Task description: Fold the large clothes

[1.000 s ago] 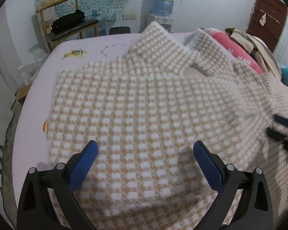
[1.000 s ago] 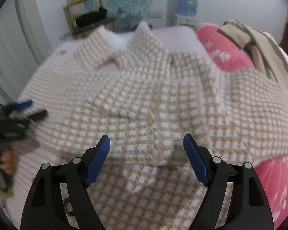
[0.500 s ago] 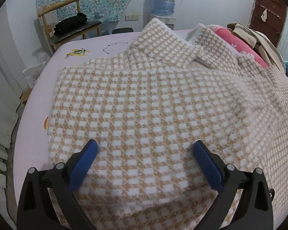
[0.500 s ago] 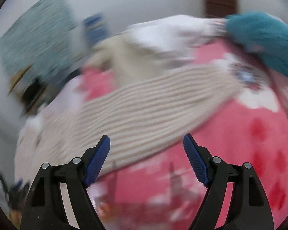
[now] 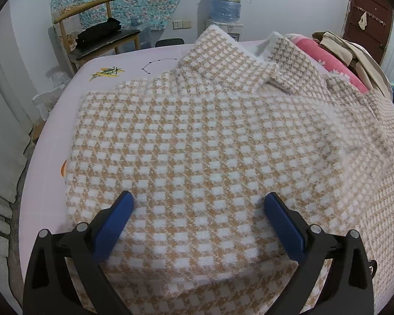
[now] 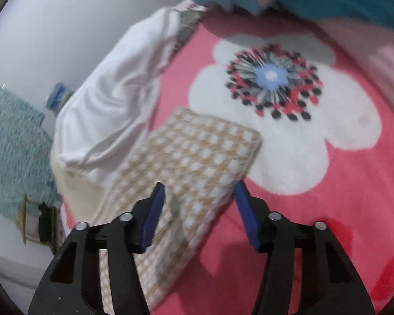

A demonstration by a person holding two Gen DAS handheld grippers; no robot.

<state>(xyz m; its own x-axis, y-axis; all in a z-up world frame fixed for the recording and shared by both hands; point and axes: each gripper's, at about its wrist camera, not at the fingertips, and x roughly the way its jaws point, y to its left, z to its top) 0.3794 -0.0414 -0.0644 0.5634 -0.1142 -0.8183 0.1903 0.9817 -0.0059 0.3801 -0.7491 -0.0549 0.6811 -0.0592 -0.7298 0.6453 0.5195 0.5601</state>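
Now right gripper point(image 6: 199, 199) (jaws closing) straddles the sleeve point(image 6: 197, 157).

Both wrist views angle down, sharing the checked sweater point(image 5: 197, 144).

Both claws tilted downward, nothing pinched

Left claw point(image 5: 198, 204) sat wide open. Right claw point(image 6: 199, 194) had just been closing, its jaws partway in, pads not yet pressing on anything between them.
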